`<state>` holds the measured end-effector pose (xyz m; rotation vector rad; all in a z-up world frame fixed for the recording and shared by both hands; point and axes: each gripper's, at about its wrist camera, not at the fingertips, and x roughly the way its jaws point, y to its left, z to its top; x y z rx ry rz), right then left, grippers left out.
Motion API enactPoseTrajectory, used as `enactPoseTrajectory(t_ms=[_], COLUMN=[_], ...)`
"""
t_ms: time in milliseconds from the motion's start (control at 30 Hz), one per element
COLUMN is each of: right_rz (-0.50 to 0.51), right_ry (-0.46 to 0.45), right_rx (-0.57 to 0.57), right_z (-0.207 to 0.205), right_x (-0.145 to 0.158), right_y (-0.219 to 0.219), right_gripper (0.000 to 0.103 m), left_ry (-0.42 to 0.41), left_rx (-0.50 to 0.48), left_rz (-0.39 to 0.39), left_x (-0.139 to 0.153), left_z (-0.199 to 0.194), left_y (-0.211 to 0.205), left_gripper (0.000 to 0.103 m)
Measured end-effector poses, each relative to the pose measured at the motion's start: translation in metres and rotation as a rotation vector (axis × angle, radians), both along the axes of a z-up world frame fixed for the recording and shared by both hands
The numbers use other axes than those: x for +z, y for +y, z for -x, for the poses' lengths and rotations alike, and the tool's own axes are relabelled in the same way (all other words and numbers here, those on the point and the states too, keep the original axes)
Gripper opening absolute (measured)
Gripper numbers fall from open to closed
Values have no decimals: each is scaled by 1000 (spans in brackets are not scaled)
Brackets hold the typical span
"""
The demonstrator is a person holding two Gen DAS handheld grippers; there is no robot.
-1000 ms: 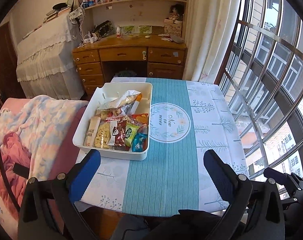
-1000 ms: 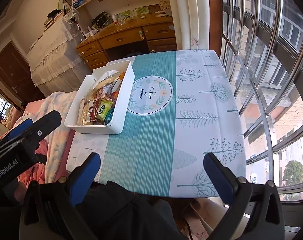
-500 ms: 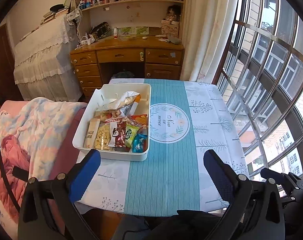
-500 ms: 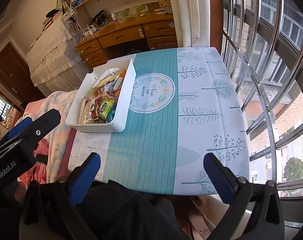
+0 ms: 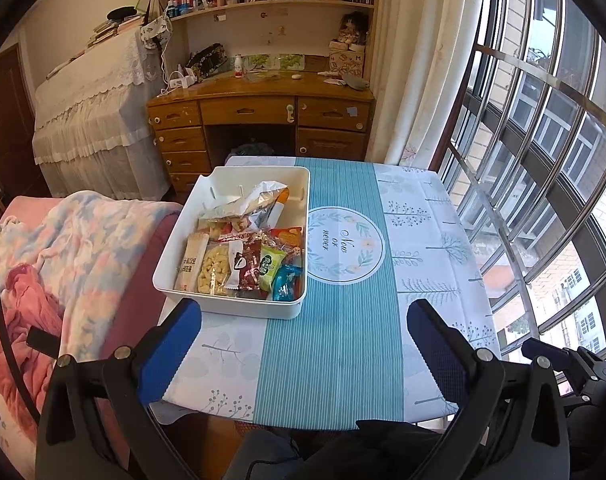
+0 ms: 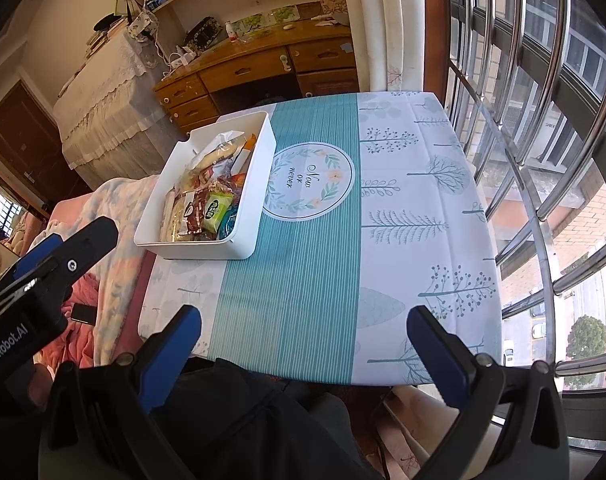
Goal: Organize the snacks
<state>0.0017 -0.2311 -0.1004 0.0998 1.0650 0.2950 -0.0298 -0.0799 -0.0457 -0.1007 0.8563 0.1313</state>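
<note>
1. We hold the left gripper and the right gripper above the near edge of the worktop; both sets of fingers are spread wide and hold nothing.
2. The white bin sits along the left edge of the worktop, its near wall short of the near-left corner.
3. The snacks all lie inside the bin, packed flat at the near end, with a crumpled foil bag toward the far end.
4. We judge the packets light, soft and slippery; contents may crush.
5. We advise gripping a sealed end seam, not the filled middle.
6. The bin looks rigid; grip its rim.
</note>
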Motion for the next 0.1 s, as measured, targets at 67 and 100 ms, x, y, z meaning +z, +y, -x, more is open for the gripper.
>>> enactPoseTrajectory(t_ms=[67,100], right_rz=[1,0], right_ry=[0,1], right_rx=[3,4], right_z=[2,2], right_x=[0,-1], right_y=[0,0], right_gripper=[103,103], left_ry=[2,3], left_rx=[-2,-3], left_rz=[1,0], left_x=[0,-1], left_z=[1,2], left_y=[1,0], left_gripper=[102,102])
